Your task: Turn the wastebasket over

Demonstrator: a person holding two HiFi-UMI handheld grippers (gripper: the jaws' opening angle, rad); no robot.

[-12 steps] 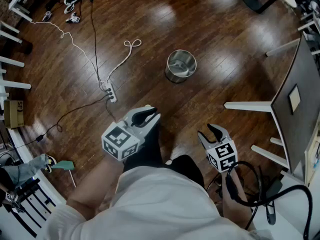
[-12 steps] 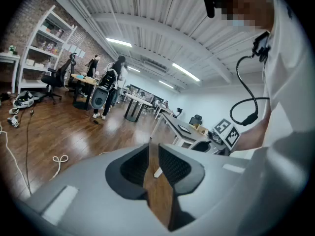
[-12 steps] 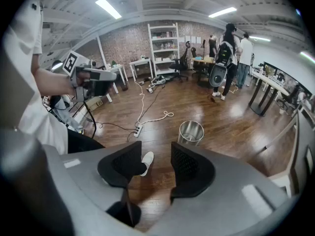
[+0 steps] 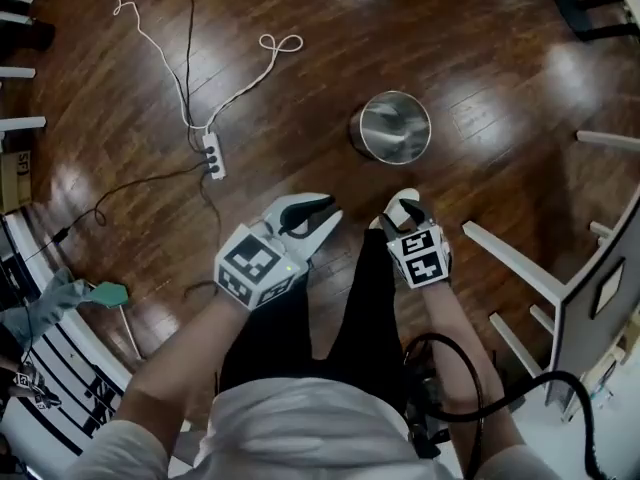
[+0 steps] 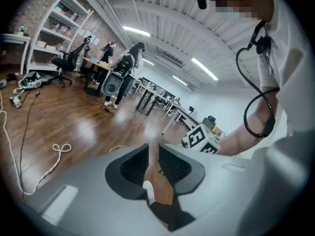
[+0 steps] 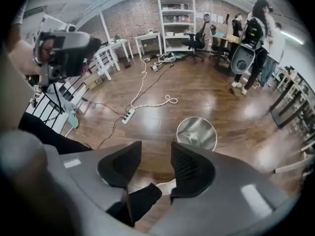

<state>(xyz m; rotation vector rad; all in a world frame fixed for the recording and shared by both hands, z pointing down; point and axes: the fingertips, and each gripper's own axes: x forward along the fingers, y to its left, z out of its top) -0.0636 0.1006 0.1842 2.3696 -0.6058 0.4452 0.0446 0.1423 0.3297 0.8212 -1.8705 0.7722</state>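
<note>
The metal wastebasket (image 4: 394,128) is set upright on the wooden floor (image 4: 480,58). Short of it, the left tool (image 4: 318,211) is held narrowly open and the right tool (image 4: 403,211) wide open, both empty.

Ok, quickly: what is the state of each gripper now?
Left gripper: open only narrowly, holding nothing.
Right gripper: open, holding nothing.

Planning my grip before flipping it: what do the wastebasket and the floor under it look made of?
Wastebasket: probably metal with a shiny silver finish, since its inner wall reflects light. Floor: dark wood planks or laminate, glossy, with bright glare patches.
</note>
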